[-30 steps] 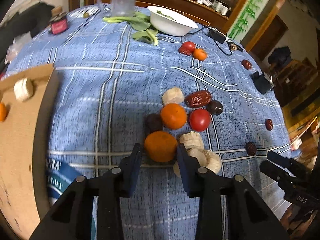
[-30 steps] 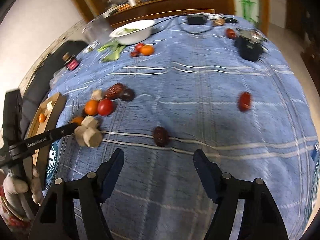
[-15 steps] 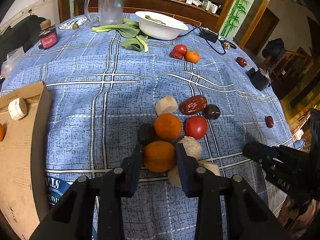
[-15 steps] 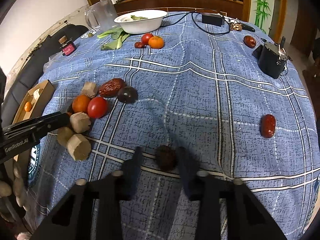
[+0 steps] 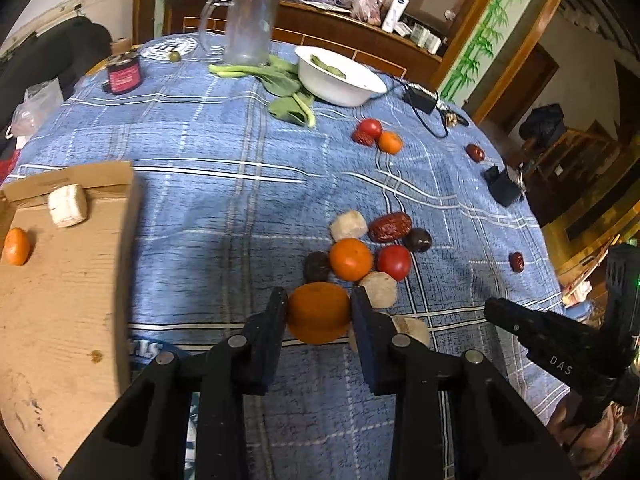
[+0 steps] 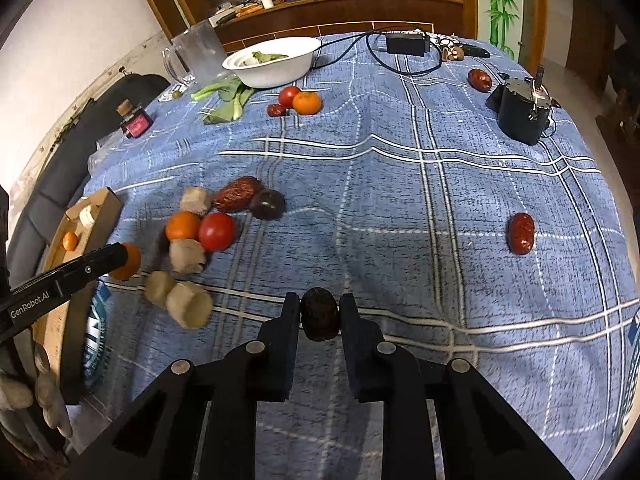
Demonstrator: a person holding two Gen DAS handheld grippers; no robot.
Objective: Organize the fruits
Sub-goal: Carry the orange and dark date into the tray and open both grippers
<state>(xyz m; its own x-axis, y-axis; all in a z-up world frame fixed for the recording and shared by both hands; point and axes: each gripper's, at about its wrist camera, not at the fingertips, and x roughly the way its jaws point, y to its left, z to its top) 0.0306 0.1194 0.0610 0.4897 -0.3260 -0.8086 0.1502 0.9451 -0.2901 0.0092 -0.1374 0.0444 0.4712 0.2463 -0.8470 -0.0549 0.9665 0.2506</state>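
Observation:
My left gripper (image 5: 319,304) is shut on an orange tangerine (image 5: 319,312) and holds it just above the blue cloth. My right gripper (image 6: 319,310) is shut on a dark wrinkled date (image 6: 319,314). A cluster of fruit lies ahead of the left gripper: a second tangerine (image 5: 351,259), a red tomato (image 5: 394,262), a red date (image 5: 389,227), a dark plum (image 5: 417,239) and pale root chunks (image 5: 348,224). A cardboard box (image 5: 60,280) at the left holds a small tangerine (image 5: 17,246) and a white chunk (image 5: 67,205).
A white bowl (image 5: 340,76), a glass jug (image 5: 248,28), greens (image 5: 288,92) and a red jar (image 5: 123,75) stand at the far side. Loose dates (image 6: 521,233) lie to the right, near a black device (image 6: 520,114) and a cable with charger (image 6: 404,46).
My left gripper has closed on the tangerine and lifted it slightly. My right gripper has moved forward to the dark date and closed on it.

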